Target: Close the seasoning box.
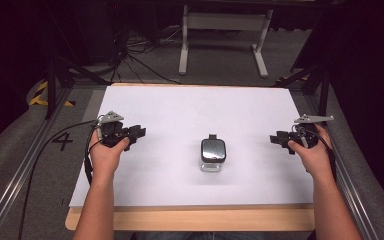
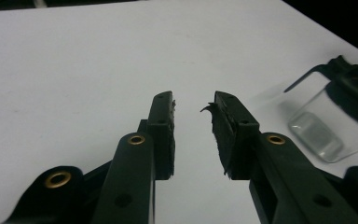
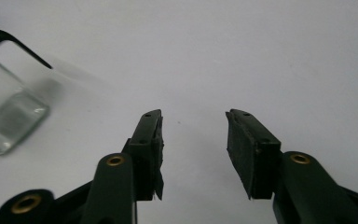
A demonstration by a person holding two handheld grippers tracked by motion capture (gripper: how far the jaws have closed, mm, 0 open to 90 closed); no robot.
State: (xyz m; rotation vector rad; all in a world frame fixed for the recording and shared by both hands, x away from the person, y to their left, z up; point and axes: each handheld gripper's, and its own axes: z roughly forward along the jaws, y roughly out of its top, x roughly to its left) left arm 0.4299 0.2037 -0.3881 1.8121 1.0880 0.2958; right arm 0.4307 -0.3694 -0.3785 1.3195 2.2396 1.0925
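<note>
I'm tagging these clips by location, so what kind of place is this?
Probably a lab recording station: a white board on a table, a metal frame beside it, loose cables on grey carpet, and handheld grippers, left, right.

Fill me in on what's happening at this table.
A person sits at a white table with a two-jaw gripper in each hand. The left gripper and the right gripper both rest near the table's sides, jaws open and holding nothing. Between them stands a small clear glass jar with a black lid, apart from both grippers. Nothing is being handled at this moment.
</note>
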